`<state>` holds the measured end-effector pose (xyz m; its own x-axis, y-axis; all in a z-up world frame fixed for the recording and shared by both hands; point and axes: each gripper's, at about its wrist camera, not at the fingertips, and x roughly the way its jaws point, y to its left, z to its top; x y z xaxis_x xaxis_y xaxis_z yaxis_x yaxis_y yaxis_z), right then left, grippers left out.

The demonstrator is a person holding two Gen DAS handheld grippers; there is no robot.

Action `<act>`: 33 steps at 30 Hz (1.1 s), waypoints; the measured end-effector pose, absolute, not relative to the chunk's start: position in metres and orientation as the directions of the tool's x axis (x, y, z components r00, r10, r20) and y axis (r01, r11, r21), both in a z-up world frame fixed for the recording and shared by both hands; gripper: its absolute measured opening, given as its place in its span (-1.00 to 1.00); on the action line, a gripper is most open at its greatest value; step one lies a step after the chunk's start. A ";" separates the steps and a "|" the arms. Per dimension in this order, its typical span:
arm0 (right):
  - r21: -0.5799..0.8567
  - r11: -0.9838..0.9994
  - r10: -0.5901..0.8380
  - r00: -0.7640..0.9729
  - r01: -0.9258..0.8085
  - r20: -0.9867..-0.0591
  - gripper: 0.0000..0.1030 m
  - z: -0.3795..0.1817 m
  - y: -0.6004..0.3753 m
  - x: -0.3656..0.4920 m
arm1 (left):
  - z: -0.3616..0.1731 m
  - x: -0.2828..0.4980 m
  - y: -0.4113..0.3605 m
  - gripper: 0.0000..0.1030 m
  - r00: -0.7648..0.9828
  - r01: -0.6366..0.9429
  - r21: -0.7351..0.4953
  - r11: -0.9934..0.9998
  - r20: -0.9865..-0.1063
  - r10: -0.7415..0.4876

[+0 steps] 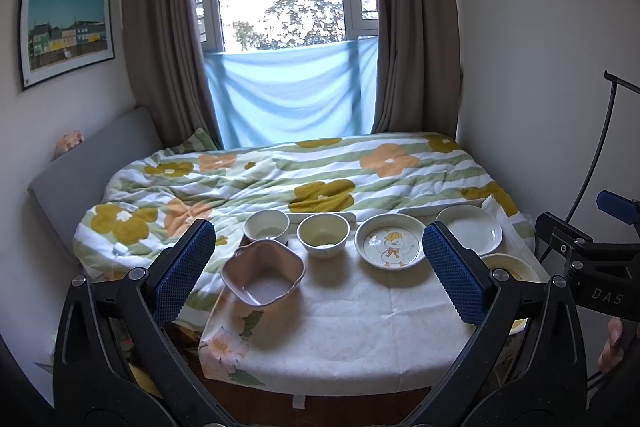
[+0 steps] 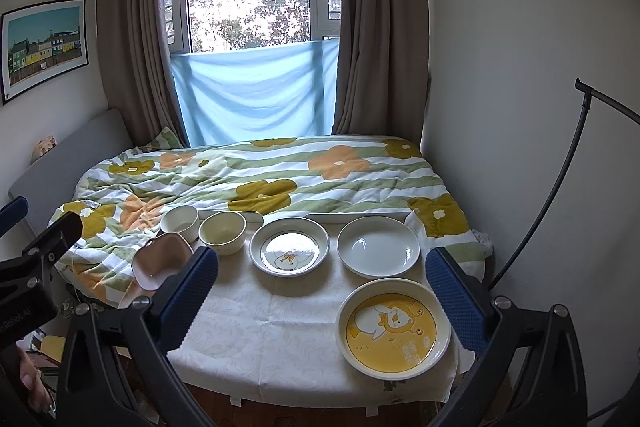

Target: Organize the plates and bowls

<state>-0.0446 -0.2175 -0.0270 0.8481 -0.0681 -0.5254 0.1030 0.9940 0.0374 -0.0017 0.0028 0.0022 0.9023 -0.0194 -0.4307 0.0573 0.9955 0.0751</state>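
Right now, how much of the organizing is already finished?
Nothing looks done yet. The pink bowl, two cream bowls and three plates, among them the yellow plate, lie separately on the tablecloth, none stacked. Both the left gripper and the right gripper are open and empty. All the stacking remains.

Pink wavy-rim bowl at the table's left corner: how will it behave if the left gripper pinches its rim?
The pink bowl looks glazed, so probably slippery against the pads. It seems rigid and breakable. It sits near the tablecloth edge, so a sideways nudge could tip it off.
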 end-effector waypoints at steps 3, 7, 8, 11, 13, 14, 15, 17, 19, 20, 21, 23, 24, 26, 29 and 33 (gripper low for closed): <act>0.037 0.994 -0.069 0.847 0.104 -0.527 0.99 -0.027 -0.217 -0.044 | 0.002 -0.004 0.004 1.00 0.902 0.056 0.075 0.996 -0.431 -0.018; 0.035 0.994 -0.069 0.847 0.102 -0.527 0.99 -0.027 -0.217 -0.044 | 0.002 -0.004 0.004 1.00 0.902 0.056 0.076 0.996 -0.430 -0.017; 0.035 0.994 -0.069 0.847 0.103 -0.527 0.99 -0.028 -0.217 -0.044 | 0.002 -0.003 0.003 1.00 0.902 0.056 0.076 0.996 -0.431 -0.018; 0.035 0.994 -0.069 0.847 0.103 -0.527 0.99 -0.028 -0.217 -0.044 | 0.002 -0.003 0.003 1.00 0.902 0.056 0.077 0.995 -0.431 -0.017; 0.035 0.994 -0.069 0.847 0.103 -0.527 0.99 -0.028 -0.217 -0.044 | 0.002 -0.003 0.003 1.00 0.902 0.056 0.077 0.996 -0.431 -0.017; 0.034 0.994 -0.069 0.847 0.103 -0.527 0.99 -0.029 -0.217 -0.044 | 0.002 -0.003 0.002 1.00 0.902 0.056 0.077 0.996 -0.431 -0.017; 0.034 0.994 -0.069 0.847 0.102 -0.527 0.99 -0.028 -0.217 -0.044 | 0.002 -0.003 0.002 1.00 0.902 0.055 0.077 0.996 -0.431 -0.017; 0.034 0.994 -0.069 0.847 0.103 -0.527 0.99 -0.029 -0.217 -0.045 | 0.002 -0.003 0.002 1.00 0.902 0.056 0.077 0.995 -0.432 -0.017; 0.034 0.994 -0.069 0.846 0.103 -0.528 0.99 -0.029 -0.217 -0.045 | 0.002 -0.003 0.002 1.00 0.902 0.056 0.079 0.995 -0.432 -0.017; 0.034 0.994 -0.071 0.846 0.104 -0.528 0.99 -0.030 -0.216 -0.045 | 0.002 -0.003 0.001 1.00 0.902 0.057 0.079 0.995 -0.432 -0.017; 0.035 0.994 -0.071 0.846 0.105 -0.529 0.99 -0.030 -0.216 -0.046 | 0.001 -0.003 0.002 1.00 0.901 0.060 0.080 0.995 -0.434 -0.019; 0.036 0.994 -0.071 0.845 0.106 -0.531 0.99 -0.032 -0.214 -0.049 | 0.003 -0.004 0.004 1.00 0.900 0.065 0.086 0.994 -0.436 -0.022; 0.035 0.993 -0.075 0.845 0.110 -0.530 0.99 -0.033 -0.214 -0.050 | 0.004 -0.003 0.004 1.00 0.898 0.071 0.089 0.993 -0.439 -0.025; 0.037 0.992 -0.081 0.845 0.118 -0.529 0.99 -0.034 -0.218 -0.050 | 0.005 -0.002 0.002 1.00 0.893 0.093 0.093 0.991 -0.448 -0.041; 0.054 0.991 -0.076 0.862 0.118 -0.500 0.99 -0.039 -0.226 -0.054 | 0.002 0.007 -0.005 1.00 0.881 0.151 0.092 0.984 -0.464 -0.091; 0.077 0.978 -0.114 0.811 0.192 -0.575 0.99 -0.056 -0.247 -0.054 | -0.013 0.025 -0.020 1.00 0.841 0.254 0.081 0.964 -0.510 -0.178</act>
